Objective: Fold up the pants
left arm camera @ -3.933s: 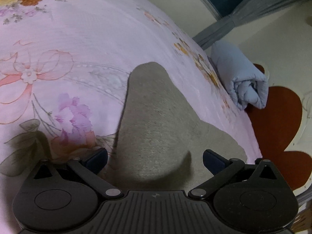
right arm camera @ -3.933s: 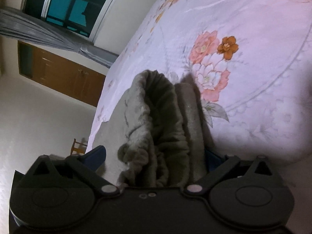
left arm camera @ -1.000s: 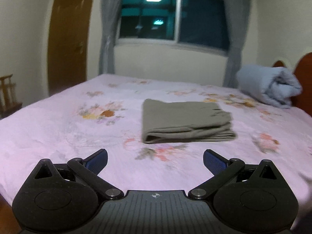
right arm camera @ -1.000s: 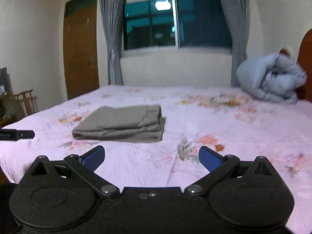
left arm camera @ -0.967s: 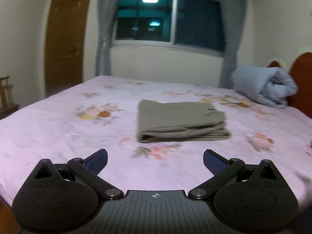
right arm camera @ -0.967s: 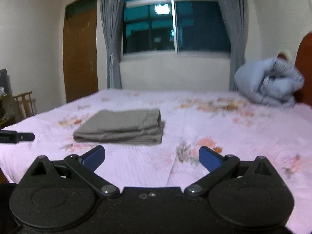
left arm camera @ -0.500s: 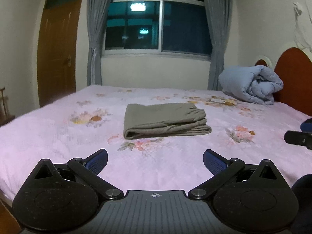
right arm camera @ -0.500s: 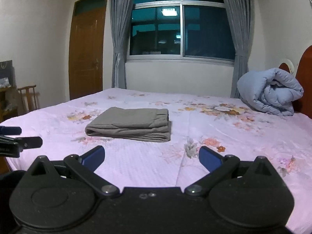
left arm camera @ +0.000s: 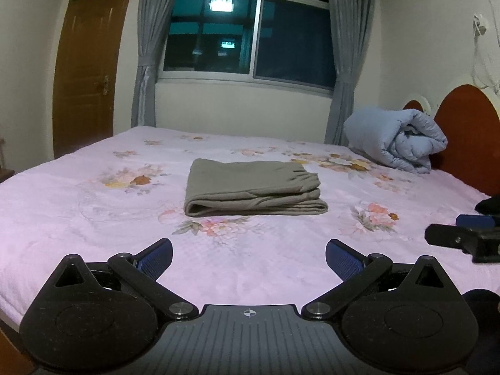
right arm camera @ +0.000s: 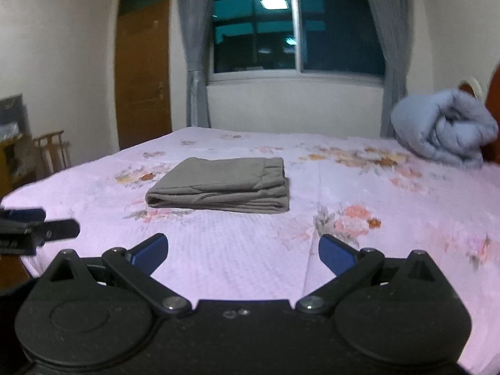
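Observation:
The grey-brown pants (left arm camera: 254, 187) lie folded in a flat rectangular stack in the middle of the pink floral bed (left arm camera: 93, 218); they also show in the right wrist view (right arm camera: 222, 186). My left gripper (left arm camera: 249, 257) is open and empty, held back near the bed's front edge, well short of the pants. My right gripper (right arm camera: 243, 251) is open and empty too, equally far back. Each gripper's tip shows at the edge of the other's view.
A rolled light-blue quilt (left arm camera: 397, 137) lies at the back right by the red headboard (left arm camera: 465, 137). A window with grey curtains (left arm camera: 250, 37) and a wooden door (left arm camera: 87, 62) stand behind the bed. A wooden chair (right arm camera: 51, 150) stands at the left.
Both grippers let go of the pants and pulled back from the bed. The pants now lie folded on the sheet. In the last second the views steadied and drew slightly further back.

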`<state>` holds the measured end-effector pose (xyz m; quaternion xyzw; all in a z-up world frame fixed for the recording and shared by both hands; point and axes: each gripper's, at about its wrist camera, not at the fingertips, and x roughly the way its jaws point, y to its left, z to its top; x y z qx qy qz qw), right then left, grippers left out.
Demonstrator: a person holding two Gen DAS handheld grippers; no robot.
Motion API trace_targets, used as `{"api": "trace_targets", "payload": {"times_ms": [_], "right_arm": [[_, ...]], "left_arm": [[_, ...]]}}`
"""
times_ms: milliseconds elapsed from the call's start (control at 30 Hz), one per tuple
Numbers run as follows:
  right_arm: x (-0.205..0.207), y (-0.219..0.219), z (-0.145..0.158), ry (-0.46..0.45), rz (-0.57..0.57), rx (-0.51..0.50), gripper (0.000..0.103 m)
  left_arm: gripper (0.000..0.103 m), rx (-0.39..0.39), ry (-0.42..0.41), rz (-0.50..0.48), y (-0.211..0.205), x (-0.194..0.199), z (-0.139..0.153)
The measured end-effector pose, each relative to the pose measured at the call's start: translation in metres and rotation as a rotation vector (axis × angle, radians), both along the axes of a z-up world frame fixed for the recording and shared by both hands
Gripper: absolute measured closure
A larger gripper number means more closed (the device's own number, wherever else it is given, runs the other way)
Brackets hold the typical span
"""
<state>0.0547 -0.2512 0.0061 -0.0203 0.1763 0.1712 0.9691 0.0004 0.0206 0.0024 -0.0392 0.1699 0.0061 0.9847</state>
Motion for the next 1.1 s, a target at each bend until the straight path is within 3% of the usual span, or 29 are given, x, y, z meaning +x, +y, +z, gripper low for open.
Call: {"api": "trace_targets", "payload": {"times_ms": [100,1100], "right_arm": [[0.003,-0.004,-0.001,0.018,-0.012,0.045,0.006],[-0.001,0.001,0.001,0.008,0.011,0.020,0.006]], "left_arm": [[0.000,0.025,-0.003,-0.010,-0.005,0.000,0.000],[0.000,0.029,-0.002,-0.039,-0.008,0.001,0.003]]}}
